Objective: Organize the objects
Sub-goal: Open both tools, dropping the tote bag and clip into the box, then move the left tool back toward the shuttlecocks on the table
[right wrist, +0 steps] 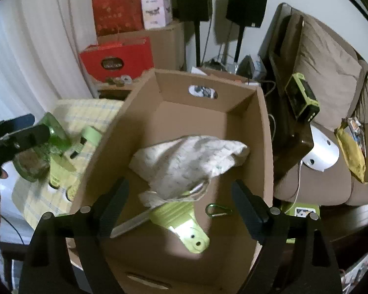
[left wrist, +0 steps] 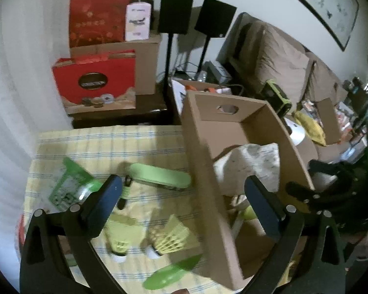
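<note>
left hand-held gripper (left wrist: 184,191): matte black frame, dark blue finger pads (left wrist: 106,201), round silver screws. right hand-held gripper (right wrist: 180,202): all black, same silver screws.

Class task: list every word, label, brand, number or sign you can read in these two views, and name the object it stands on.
None can be read.
Red gift box with a dark oval label: lettering blurred.
White-and-pink carton: print too small.
Red paper bag: gold pattern only, no legible characters.
Green plastic packet: print blurred.
Brown cardboard box: no text visible.
</note>
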